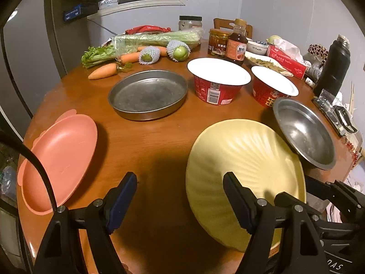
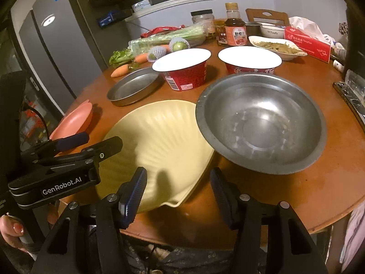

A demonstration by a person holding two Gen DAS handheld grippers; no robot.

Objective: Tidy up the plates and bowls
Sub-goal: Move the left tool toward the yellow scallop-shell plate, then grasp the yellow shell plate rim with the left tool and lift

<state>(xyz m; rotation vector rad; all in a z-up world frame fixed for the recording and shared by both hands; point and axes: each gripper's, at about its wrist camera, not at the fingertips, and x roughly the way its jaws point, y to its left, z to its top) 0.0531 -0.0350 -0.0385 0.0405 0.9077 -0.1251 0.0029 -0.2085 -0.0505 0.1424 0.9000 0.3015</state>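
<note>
A round brown wooden table (image 1: 159,141) stands by grey walls and a grey fridge (image 2: 57,45), with vegetables, jars and a tissue box along its far edge. At its near edge lie a yellow plate (image 2: 159,137), a steel bowl (image 2: 262,123) overlapping its rim, and a pink plate (image 1: 61,157) at the left edge. The left gripper (image 1: 180,196) and right gripper (image 2: 178,191) hover spread and empty over the near edge.
</note>
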